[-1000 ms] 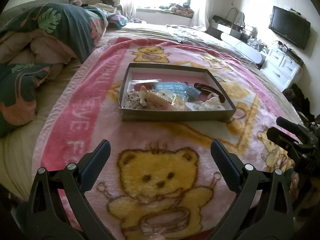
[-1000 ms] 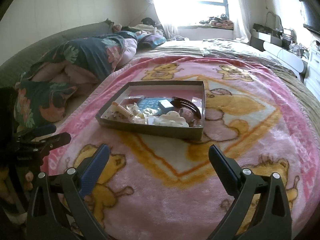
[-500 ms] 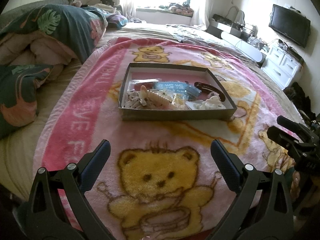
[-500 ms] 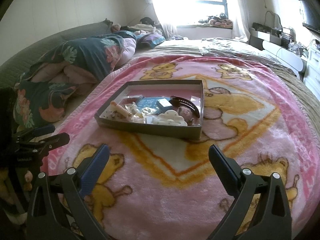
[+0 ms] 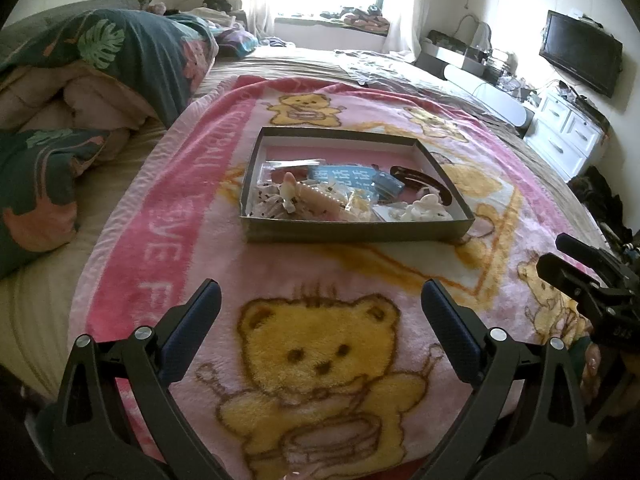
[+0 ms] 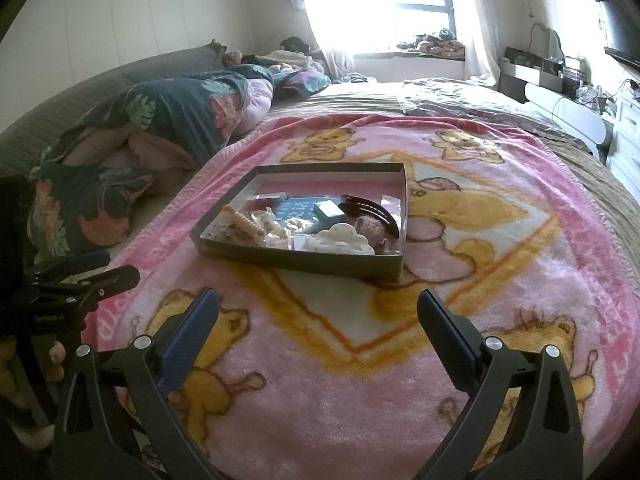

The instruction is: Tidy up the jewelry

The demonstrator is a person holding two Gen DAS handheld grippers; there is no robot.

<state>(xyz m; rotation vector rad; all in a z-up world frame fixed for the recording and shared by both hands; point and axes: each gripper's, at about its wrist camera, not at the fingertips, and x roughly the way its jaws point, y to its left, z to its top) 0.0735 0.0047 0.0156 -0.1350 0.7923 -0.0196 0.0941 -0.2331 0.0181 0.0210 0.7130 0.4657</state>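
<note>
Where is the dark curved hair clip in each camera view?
Left wrist: the hair clip lies in the right part of the box, behind the white cloud-shaped piece.
Right wrist: the hair clip lies in the box's right part, near its right wall, behind the white piece.
Shared landmark: the blue card to the clip's left.
</note>
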